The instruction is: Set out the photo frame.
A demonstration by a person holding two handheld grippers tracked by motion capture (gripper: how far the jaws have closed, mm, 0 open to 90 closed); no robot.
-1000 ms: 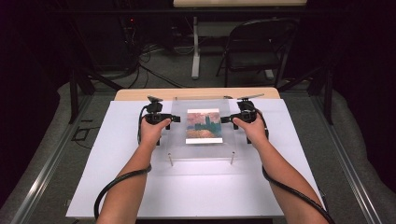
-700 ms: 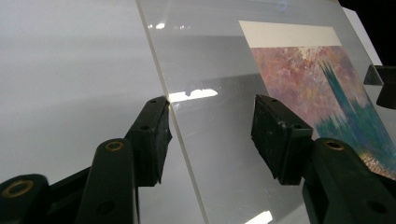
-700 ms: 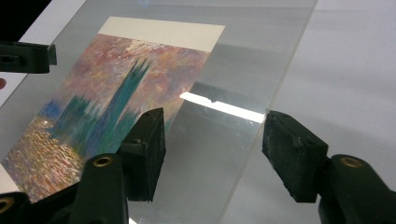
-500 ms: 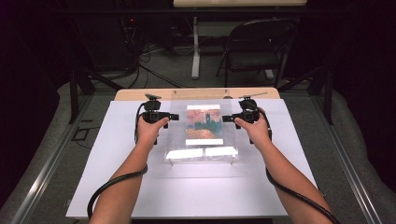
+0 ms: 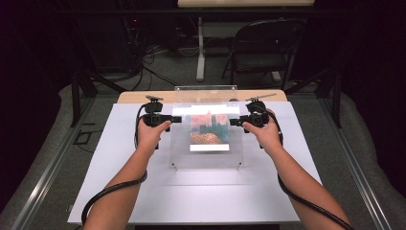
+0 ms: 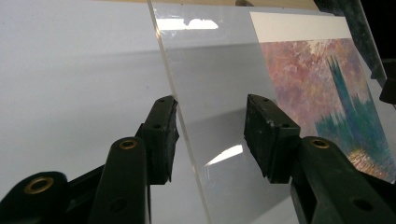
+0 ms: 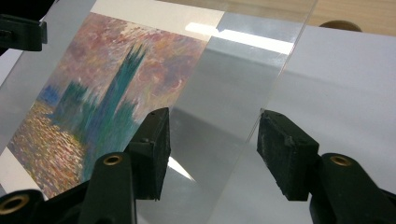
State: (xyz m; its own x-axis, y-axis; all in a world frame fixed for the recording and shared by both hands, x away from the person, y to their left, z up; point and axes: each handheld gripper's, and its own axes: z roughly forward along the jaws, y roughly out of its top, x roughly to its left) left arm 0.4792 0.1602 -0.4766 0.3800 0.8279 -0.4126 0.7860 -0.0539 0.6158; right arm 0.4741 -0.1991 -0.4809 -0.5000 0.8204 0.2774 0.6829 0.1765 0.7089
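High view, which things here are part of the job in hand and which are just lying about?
In the job: clear acrylic panel, painting print on it, left gripper and right gripper at its side edges, jaws just closing, not yet pressing.

Lying about: folding chair, floor cables, wooden board.

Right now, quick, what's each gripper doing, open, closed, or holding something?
Left gripper: open, jaws closing in, straddling the clear acrylic sheet edge, pads not pressing.
Right gripper: open, jaws closing in around the sheet's other edge, not yet clamped.
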